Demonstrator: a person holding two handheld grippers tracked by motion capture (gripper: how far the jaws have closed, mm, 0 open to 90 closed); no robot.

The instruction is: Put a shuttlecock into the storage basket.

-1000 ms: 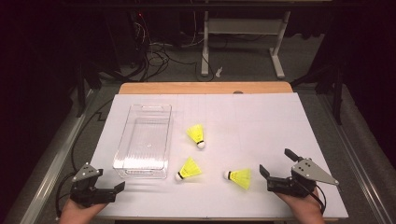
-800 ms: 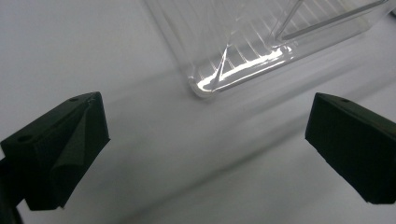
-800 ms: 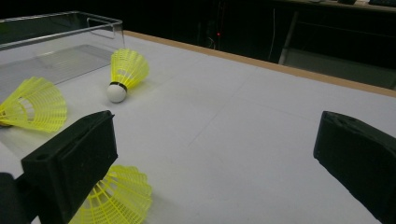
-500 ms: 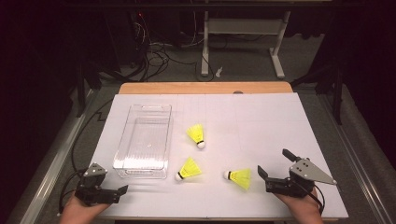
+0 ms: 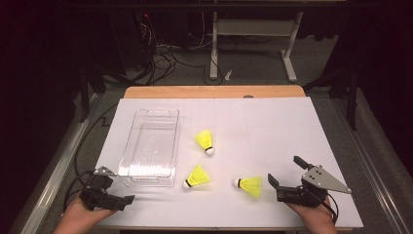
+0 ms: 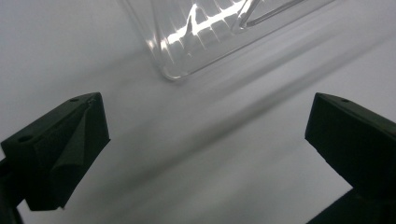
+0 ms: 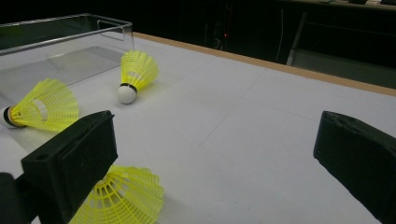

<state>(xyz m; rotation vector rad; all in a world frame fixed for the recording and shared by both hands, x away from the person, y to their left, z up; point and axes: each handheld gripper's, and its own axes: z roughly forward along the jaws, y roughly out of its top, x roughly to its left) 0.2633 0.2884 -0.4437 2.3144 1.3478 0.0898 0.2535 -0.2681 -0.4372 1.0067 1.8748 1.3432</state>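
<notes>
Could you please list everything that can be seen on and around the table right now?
shuttlecocks: three, yellow with white tips, on the white table top right of the box; far, middle, near
clear plastic box: one, transparent, left half of the table
table: one, white top with a wooden far edge
desk frame: one, pale, on the floor beyond
left gripper: black, open, near left corner
right gripper: black, open, beside the near shuttlecock

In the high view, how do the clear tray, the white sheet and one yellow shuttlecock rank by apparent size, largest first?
1. White sheet, covering most of the table.
2. Clear tray.
3. Shuttlecock, smallest. The three shuttlecocks look about alike, so I do not rank them.
</notes>
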